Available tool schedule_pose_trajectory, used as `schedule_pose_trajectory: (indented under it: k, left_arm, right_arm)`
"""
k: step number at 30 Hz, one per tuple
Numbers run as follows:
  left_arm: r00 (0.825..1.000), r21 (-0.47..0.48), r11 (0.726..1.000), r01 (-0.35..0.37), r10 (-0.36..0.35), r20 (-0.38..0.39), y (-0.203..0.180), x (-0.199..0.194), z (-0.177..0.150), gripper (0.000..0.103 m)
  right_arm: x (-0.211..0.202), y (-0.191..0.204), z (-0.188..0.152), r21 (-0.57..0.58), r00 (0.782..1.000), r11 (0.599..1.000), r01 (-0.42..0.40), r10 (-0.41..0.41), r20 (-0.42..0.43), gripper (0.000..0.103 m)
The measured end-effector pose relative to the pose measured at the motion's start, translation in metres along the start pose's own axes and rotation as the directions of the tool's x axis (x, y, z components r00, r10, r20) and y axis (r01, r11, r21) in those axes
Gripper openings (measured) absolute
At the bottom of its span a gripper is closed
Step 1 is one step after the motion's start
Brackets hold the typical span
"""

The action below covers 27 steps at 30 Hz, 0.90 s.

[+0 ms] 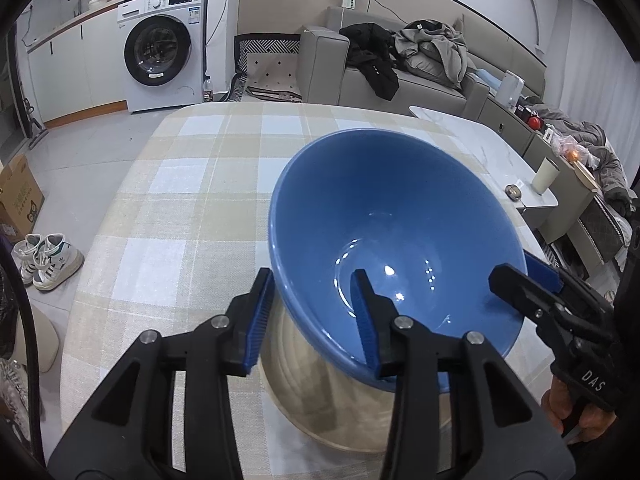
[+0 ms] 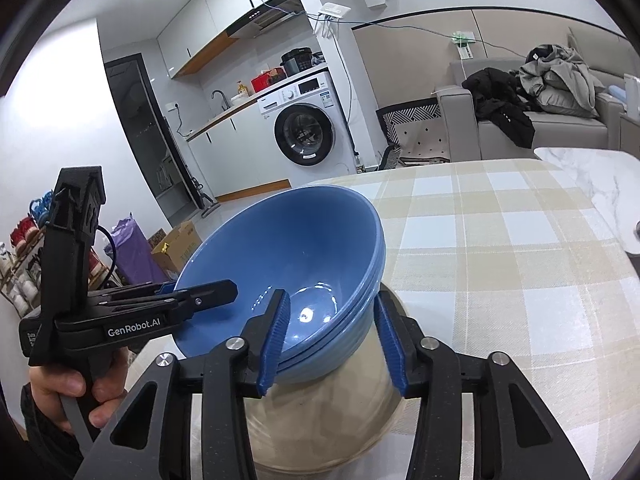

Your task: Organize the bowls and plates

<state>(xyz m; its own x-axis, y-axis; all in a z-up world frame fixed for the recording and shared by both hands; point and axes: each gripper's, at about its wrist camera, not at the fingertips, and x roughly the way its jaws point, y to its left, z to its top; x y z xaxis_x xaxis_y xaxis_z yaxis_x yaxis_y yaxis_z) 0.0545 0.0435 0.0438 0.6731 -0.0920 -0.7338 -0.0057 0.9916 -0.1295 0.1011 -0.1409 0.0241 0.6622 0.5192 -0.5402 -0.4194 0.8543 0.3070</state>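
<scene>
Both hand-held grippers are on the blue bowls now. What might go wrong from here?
1. The blue bowls sit tilted on the beige stack; they might slide off.
2. The left hand-held gripper and right hand-held gripper straddle the rim with jaws apart, so a lift now may slip.
3. Several bowls are nested; gripping one rim may leave the rest behind.
</scene>
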Motion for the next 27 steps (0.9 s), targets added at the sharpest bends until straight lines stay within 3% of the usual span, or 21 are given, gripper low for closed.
schedule_pose_trajectory:
  k: [3, 7, 9, 11, 13, 21, 27]
  left_arm:
    - [1.000, 0.004, 1.000, -0.013, 0.013, 0.021, 0.005, -0.002, -0.001, 0.052]
    - [0.995, 0.036, 0.999, -0.003, -0.001, 0.097, 0.013, -0.018, -0.005, 0.084]
    - [0.990, 0.056, 0.998, 0.003, -0.011, 0.140, 0.016, -0.027, -0.007, 0.087]
    - [0.984, 0.067, 0.998, 0.007, -0.019, 0.176, 0.021, -0.036, -0.009, 0.103]
    - [0.976, 0.071, 0.997, 0.026, -0.041, 0.215, 0.029, -0.046, -0.014, 0.102]
    - [0.950, 0.107, 0.994, 0.017, -0.049, 0.308, 0.044, -0.066, -0.037, 0.102]
    - [0.939, 0.106, 0.994, 0.035, -0.069, 0.336, 0.050, -0.063, -0.058, 0.102]
  right_arm:
    - [0.001, 0.002, 0.000, -0.023, 1.000, 0.999, 0.030, -0.030, -0.002, 0.066]
    - [-0.002, 0.003, 0.000, -0.075, 0.998, 0.996, 0.057, -0.057, 0.011, 0.082]
    - [-0.006, 0.004, 0.000, -0.093, 0.998, 0.994, 0.056, -0.054, 0.029, 0.089]
    - [-0.009, 0.004, 0.001, -0.102, 0.998, 0.993, 0.054, -0.049, 0.050, 0.097]
    - [-0.014, 0.004, 0.001, -0.109, 0.995, 0.993, 0.054, -0.045, 0.083, 0.102]
    - [-0.031, 0.007, -0.010, -0.175, 0.988, 0.983, 0.050, -0.024, 0.152, 0.103]
    - [-0.032, 0.010, -0.029, -0.221, 0.989, 0.974, 0.058, -0.025, 0.147, 0.103]
